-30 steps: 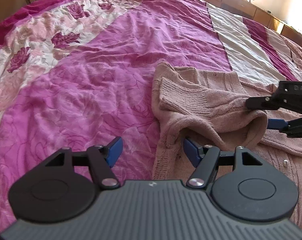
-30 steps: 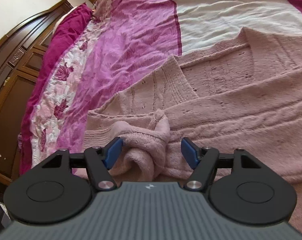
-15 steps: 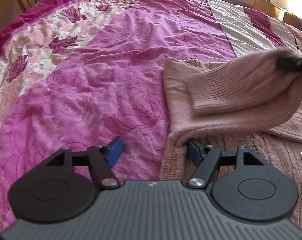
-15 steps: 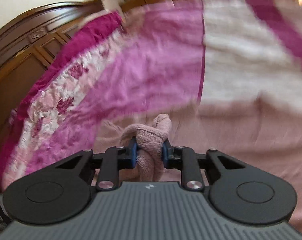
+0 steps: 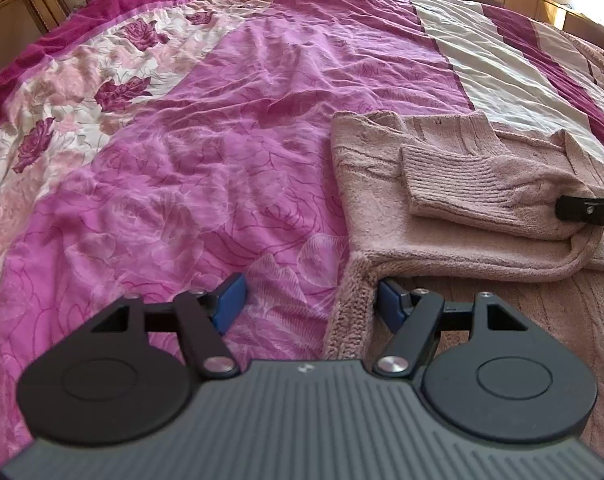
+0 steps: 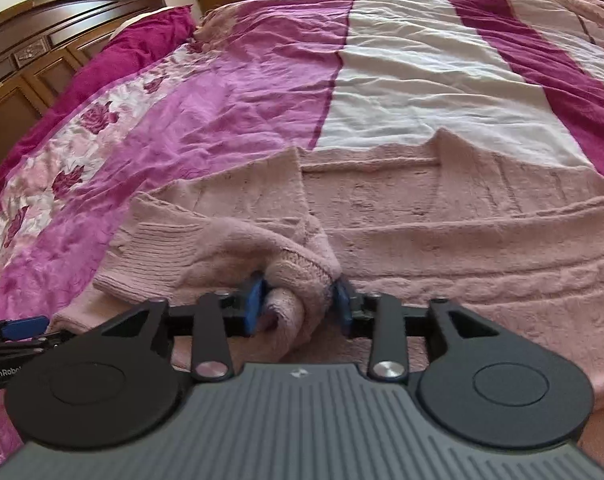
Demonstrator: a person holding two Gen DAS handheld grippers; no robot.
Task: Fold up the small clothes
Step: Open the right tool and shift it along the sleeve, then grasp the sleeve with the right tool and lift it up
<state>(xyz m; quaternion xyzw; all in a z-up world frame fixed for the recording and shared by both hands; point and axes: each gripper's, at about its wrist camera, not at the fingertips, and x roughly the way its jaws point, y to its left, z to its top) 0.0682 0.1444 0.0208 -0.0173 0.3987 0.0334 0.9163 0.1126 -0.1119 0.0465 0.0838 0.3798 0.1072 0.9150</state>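
A pale pink knitted cardigan [image 6: 442, 216] lies spread on the bed. Its sleeve [image 5: 474, 188] is folded across the body, ribbed cuff to the left. My right gripper [image 6: 297, 300] has its blue pads around a bunched fold of the sleeve [image 6: 297, 276], jaws partly apart and still touching the knit. It also shows in the left wrist view [image 5: 590, 210] at the sleeve's right end. My left gripper [image 5: 310, 302] is open, low over the cardigan's left edge [image 5: 352, 304], which lies between its pads.
The bed has a wrinkled pink, floral and white striped cover [image 5: 205, 152]. A dark wooden headboard [image 6: 49, 48] and wooden cabinets [image 5: 29, 4] stand beyond the bed. My left gripper's tip [image 6: 17, 330] shows at the left edge of the right wrist view.
My right gripper shut on the sleeve, lifted it, carried it across the cardigan and laid it down. Its jaws now stand wider than half a second ago. My left gripper stayed open, nearly still.
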